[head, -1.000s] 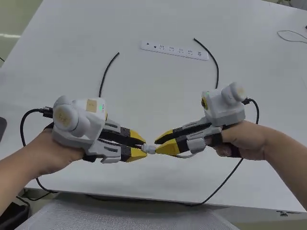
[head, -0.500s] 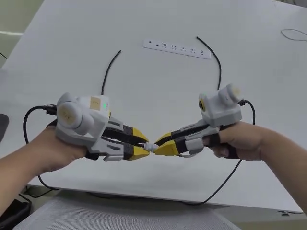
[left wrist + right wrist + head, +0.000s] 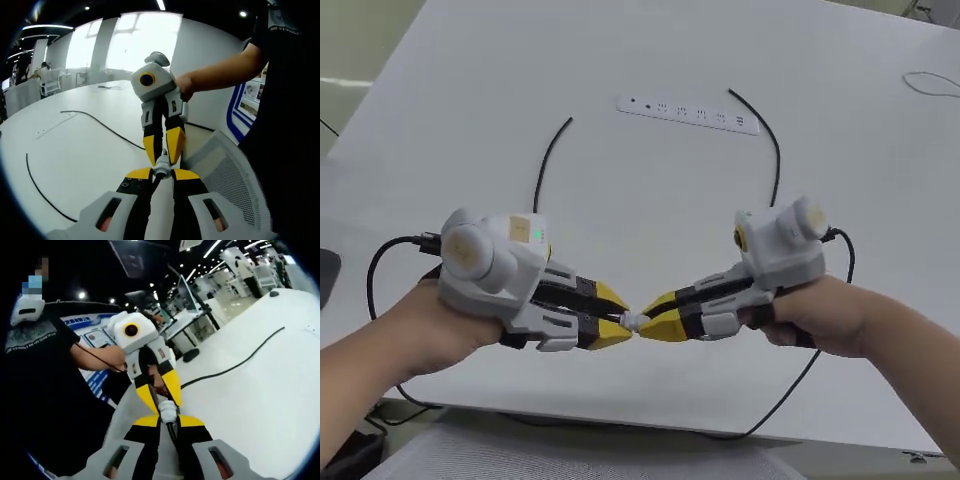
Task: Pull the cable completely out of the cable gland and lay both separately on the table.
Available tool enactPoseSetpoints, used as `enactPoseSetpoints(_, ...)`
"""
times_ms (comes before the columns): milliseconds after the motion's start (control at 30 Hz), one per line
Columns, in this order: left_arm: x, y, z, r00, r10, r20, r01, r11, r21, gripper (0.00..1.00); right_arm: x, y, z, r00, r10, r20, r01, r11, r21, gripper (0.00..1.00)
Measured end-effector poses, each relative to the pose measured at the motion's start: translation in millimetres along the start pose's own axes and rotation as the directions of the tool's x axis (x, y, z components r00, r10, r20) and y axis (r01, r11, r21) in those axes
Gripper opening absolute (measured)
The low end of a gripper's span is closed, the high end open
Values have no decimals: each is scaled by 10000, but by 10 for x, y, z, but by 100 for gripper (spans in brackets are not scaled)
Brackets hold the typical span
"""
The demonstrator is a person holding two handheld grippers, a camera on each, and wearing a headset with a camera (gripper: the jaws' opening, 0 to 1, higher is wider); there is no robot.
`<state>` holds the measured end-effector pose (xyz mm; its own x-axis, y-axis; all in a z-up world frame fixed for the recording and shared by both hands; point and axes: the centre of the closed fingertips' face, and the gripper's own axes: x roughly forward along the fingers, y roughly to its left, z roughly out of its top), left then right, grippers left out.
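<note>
Item: cable gland [image 3: 634, 322], small, white, held in the air over the near edge of the tabletop [image 3: 620, 200] and touching nothing on it.

- Left tongs [image 3: 620, 326]: reach in from the left, pinching the cable gland at their yellow tips.
- Right tongs [image 3: 651, 325]: reach in from the right, tip to tip with the left pair and pressed together on the cable [image 3: 172, 431]. The cable is a thin black strand running back from the gland between these jaws. The exact hold is partly hidden.
- Cable and gland: joined, the gland sitting between the two pairs of tips.
- Left hand [image 3: 425, 325] and right hand [image 3: 820, 310]: each wrapped round its grip.
- Power strip [image 3: 688, 111]: white, lying flat on the far tabletop.
- Black cord [image 3: 548, 160]: curved, lying to the left of the strip.
- Second black cord [image 3: 775, 140]: lying to the right of the strip.
</note>
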<state>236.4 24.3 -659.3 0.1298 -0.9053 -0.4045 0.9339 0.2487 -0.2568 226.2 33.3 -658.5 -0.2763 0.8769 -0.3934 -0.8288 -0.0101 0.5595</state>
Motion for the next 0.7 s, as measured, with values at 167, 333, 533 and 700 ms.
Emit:
enactPoseSetpoints(167, -13, -25, -29, 10000, -92, 8, 92, 9999, -141, 15, 23, 5, -26, 9962, -773, -390, 690, 9808, -1822, 8)
enactPoseSetpoints(333, -26, -39, -24, 9999, -111, 31, 112, 9998, -142, 15, 25, 9, -33, 9752, -2031, -878, 1487, 8954, -4196, 7)
enactPoseSetpoints(533, -28, -48, -11, 9999, -89, 76, 89, 9999, -123, 15, 29, 1, -46, 9322, -3384, -1281, 2021, 7807, -5914, 7)
enactPoseSetpoints(700, -33, -55, -8, 9999, -97, 54, 98, 9999, -69, 15, 44, 9, -57, 9149, -3829, -1280, 2268, 7497, -6217, 7)
